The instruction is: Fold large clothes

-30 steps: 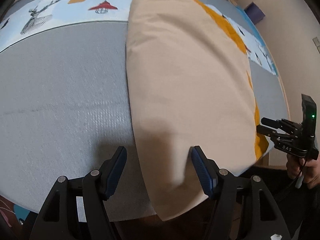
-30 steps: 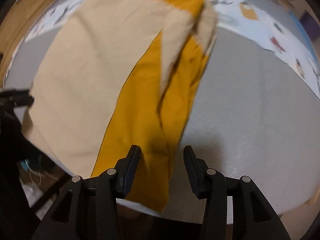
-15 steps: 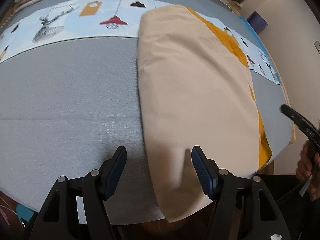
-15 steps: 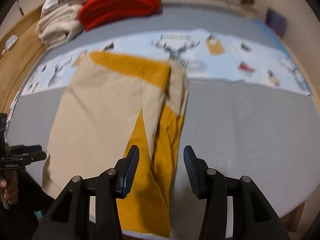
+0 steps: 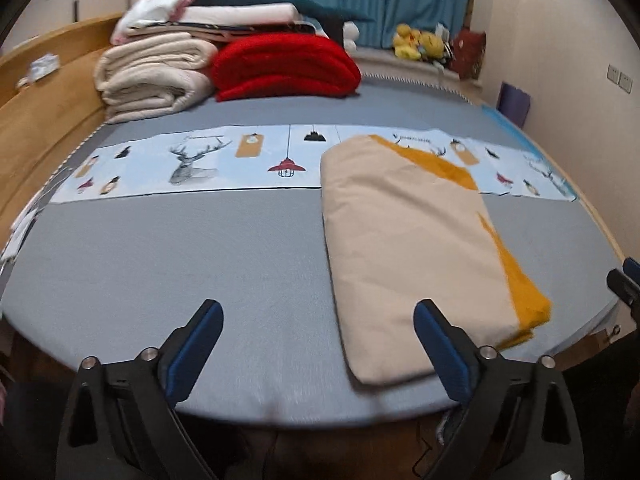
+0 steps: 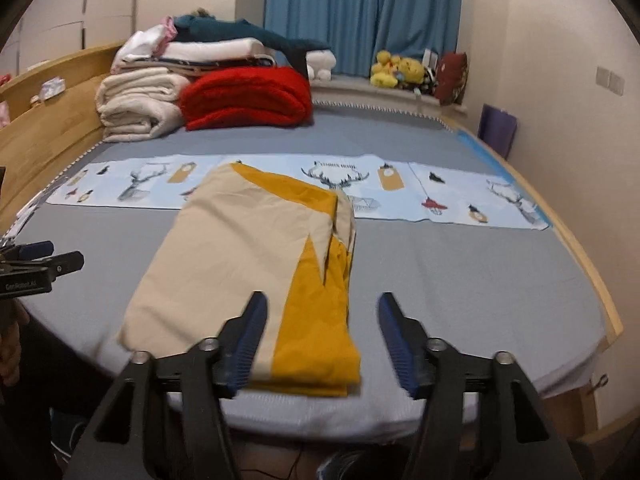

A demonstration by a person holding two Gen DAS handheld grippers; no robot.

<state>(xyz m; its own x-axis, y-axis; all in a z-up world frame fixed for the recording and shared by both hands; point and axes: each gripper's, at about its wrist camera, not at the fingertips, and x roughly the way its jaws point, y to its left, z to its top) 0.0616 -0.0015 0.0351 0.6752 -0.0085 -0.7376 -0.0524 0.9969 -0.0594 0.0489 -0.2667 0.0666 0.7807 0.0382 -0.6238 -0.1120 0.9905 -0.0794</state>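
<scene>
Cloth (image 5: 408,248) looks mostly folded — a long beige-and-mustard strip lying flat on the bed (image 5: 160,260), near its front edge. Both the left gripper (image 5: 316,344) and right gripper (image 6: 320,340) have just been opening, jaws empty — probably another cross-fold left.

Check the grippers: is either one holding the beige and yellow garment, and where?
Nothing is held. The left gripper and right gripper have just been opening and are clear of the folded garment on the bed.

Soft, dim indoor light fell evenly, casting no hard shadows or glare. Both fisheye views curved strongly toward dark vignetted corners, and slight motion blur softened the whole picture.
</scene>
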